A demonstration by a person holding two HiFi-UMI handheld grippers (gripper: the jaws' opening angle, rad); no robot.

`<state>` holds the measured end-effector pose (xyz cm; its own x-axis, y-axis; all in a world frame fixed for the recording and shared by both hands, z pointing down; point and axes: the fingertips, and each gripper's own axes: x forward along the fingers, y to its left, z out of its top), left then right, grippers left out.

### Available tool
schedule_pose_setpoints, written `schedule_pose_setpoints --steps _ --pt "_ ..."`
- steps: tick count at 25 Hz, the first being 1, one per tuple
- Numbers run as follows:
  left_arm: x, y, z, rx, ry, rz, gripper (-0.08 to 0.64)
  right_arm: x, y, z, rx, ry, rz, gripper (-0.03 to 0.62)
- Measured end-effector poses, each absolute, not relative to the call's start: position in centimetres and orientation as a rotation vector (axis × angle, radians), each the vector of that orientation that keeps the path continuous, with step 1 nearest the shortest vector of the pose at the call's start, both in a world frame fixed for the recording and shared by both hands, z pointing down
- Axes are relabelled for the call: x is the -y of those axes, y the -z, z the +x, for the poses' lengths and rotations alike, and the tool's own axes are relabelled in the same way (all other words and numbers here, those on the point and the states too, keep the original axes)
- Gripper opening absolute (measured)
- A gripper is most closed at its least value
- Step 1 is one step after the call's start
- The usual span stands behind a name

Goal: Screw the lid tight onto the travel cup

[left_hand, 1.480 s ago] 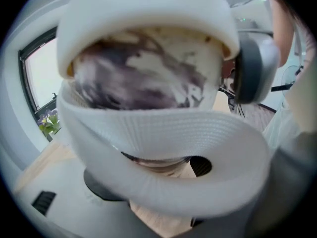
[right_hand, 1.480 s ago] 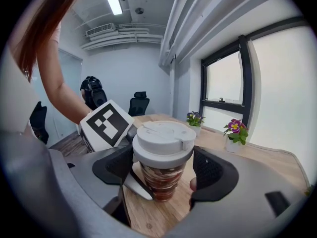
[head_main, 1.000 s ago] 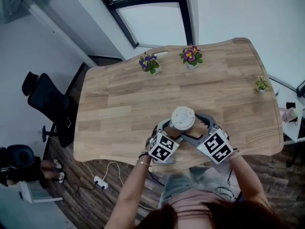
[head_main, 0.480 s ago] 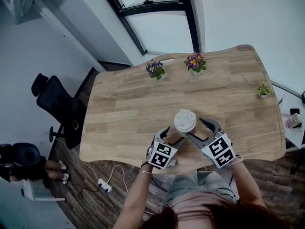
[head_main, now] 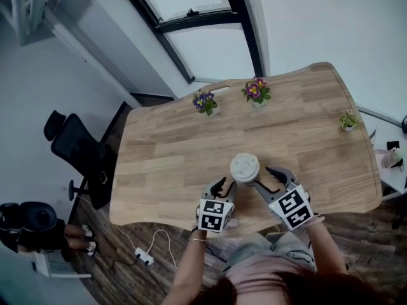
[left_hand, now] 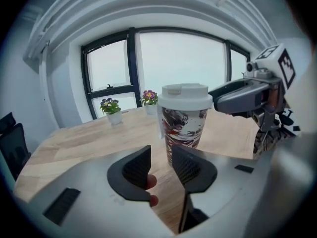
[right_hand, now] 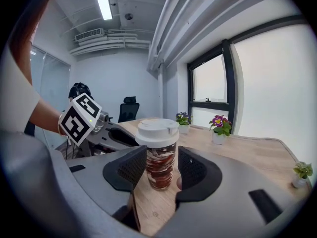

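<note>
The travel cup [head_main: 244,168], clear with a red-and-dark pattern and a white lid [right_hand: 157,132] on top, stands upright near the table's front edge. My left gripper [head_main: 220,184] sits just left of it and nearer to me. Its jaws have just been closing and stand narrowly open with nothing between them. In the left gripper view the cup [left_hand: 184,123] stands beyond the fingertips. My right gripper [head_main: 269,175] is just right of the cup. Its jaws have also been closing and flank the cup [right_hand: 159,157] in its own view without pressing on it.
Two potted flowers [head_main: 205,101] [head_main: 255,91] stand at the far edge of the wooden table [head_main: 165,164], and a small green plant [head_main: 348,120] at the right. A black office chair [head_main: 79,154] is left of the table. A power strip [head_main: 145,255] lies on the floor.
Both grippers, which surrounded the cup, have drawn back toward me and stand apart from it. Their jaws are narrower. The cup stays upright in place.
</note>
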<state>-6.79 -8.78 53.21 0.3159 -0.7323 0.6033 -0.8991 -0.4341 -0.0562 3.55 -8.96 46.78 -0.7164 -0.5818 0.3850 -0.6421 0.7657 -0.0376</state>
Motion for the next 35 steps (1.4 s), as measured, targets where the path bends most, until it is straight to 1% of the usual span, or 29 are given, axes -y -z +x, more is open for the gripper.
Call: schedule_pose_setpoints --steps 3,5,7,9,23,31,35 --pt "8.8 -52.1 -6.9 1.518 -0.761 2.284 0.102 8.9 -46.6 3.8 2.599 -0.269 0.972 0.166" --pt "8.7 -51.3 -7.0 1.546 -0.734 2.277 0.070 8.9 -46.4 3.9 2.593 -0.280 1.005 0.120" --pt "8.3 -50.5 -7.1 1.568 -0.699 2.276 0.037 8.7 -46.2 4.2 2.582 -0.290 1.039 0.097" --pt "7.8 -49.7 -7.1 1.583 -0.667 2.279 0.028 8.4 -45.9 4.4 2.571 -0.306 1.066 0.072" --pt "5.2 -44.9 -7.4 1.639 -0.531 2.314 0.003 6.5 -42.3 5.0 2.562 -0.373 1.240 0.014" --pt "4.2 -41.4 -7.0 1.647 -0.420 2.361 0.002 5.6 -39.5 5.7 2.596 -0.402 1.321 0.000" --pt "3.3 -40.0 -6.7 1.654 -0.418 2.414 0.002 4.6 -38.3 5.7 2.617 -0.414 1.343 0.000"
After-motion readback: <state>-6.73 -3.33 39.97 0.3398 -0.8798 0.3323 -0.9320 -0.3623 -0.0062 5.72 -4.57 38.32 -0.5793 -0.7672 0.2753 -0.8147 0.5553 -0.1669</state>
